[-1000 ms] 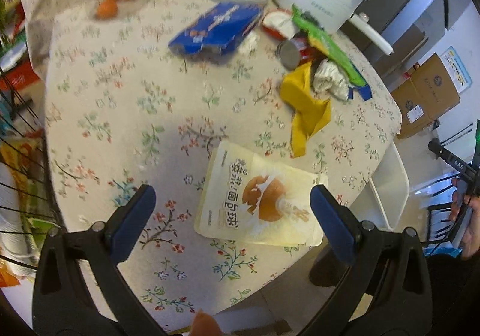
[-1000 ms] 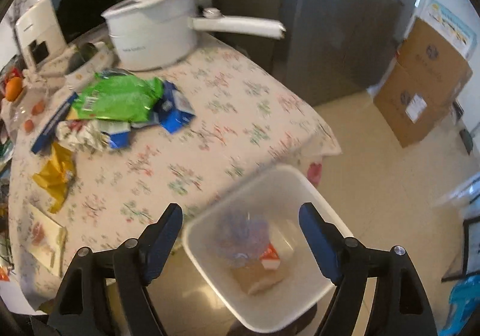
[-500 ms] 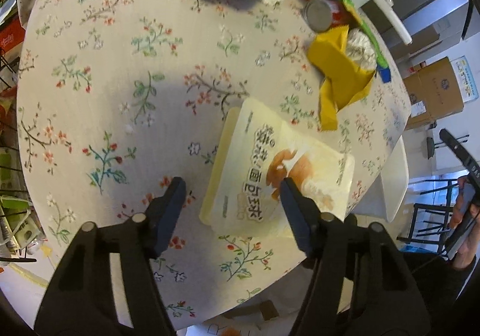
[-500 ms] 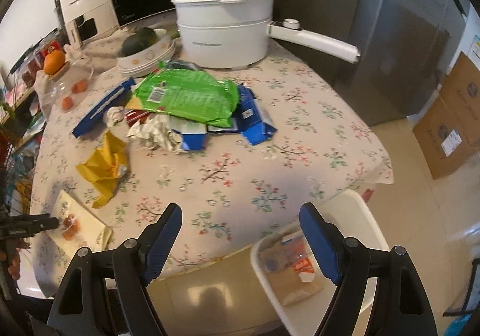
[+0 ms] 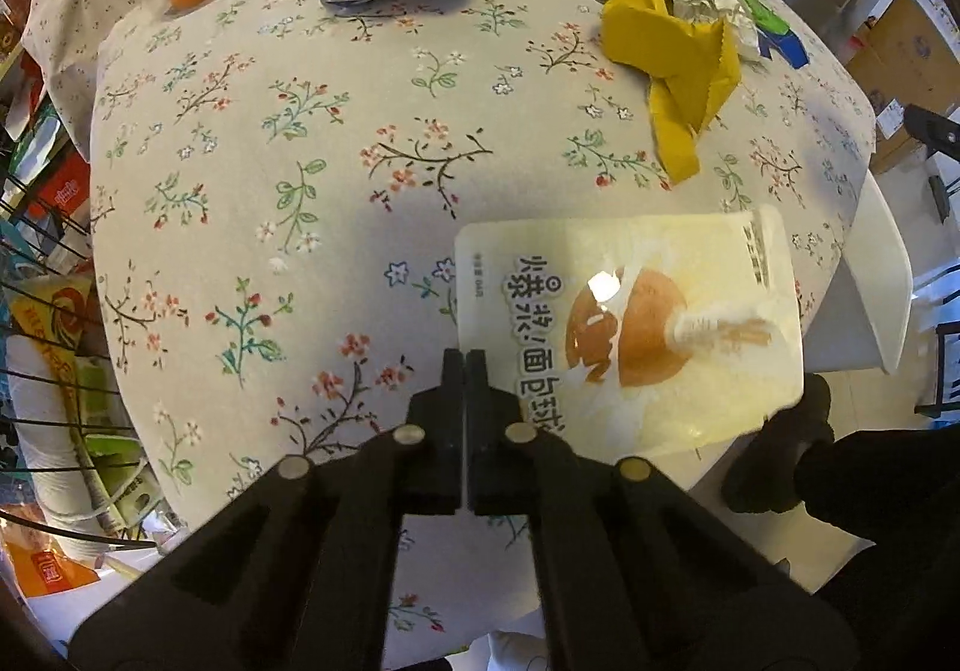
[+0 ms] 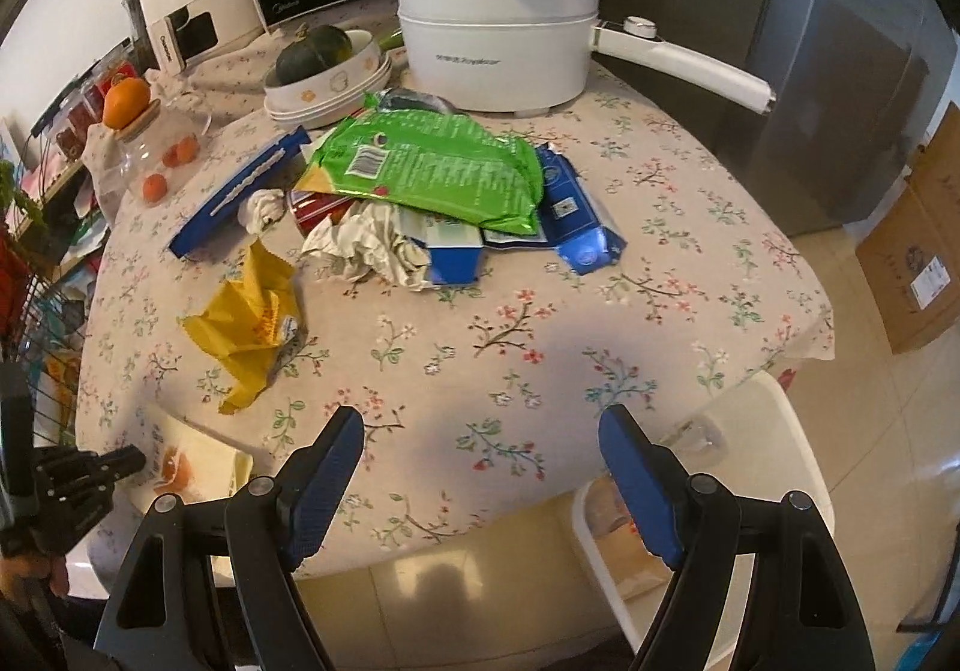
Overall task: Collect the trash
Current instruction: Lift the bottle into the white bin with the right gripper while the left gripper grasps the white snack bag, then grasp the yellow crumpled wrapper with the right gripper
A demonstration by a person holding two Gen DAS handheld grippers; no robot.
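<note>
Fingers of the left gripper (image 5: 466, 365) pressed together on the near corner of the pale yellow snack pouch (image 5: 630, 323) (Chinese lettering across its face, too warped to read), pouch lifted at the near edge of the floral table (image 5: 300, 161). Right gripper (image 6: 480, 467) spread wide, holding nothing, hovering over the same table edge with the white bin (image 6: 774, 431) just beyond, some packaging dimly seen inside. Farther back: yellow wrapper (image 6: 252, 311), green bag (image 6: 426, 167) with a barcode, crumpled tissue (image 6: 366, 245), blue cartons (image 6: 576, 227), white pot (image 6: 498, 47).
</note>
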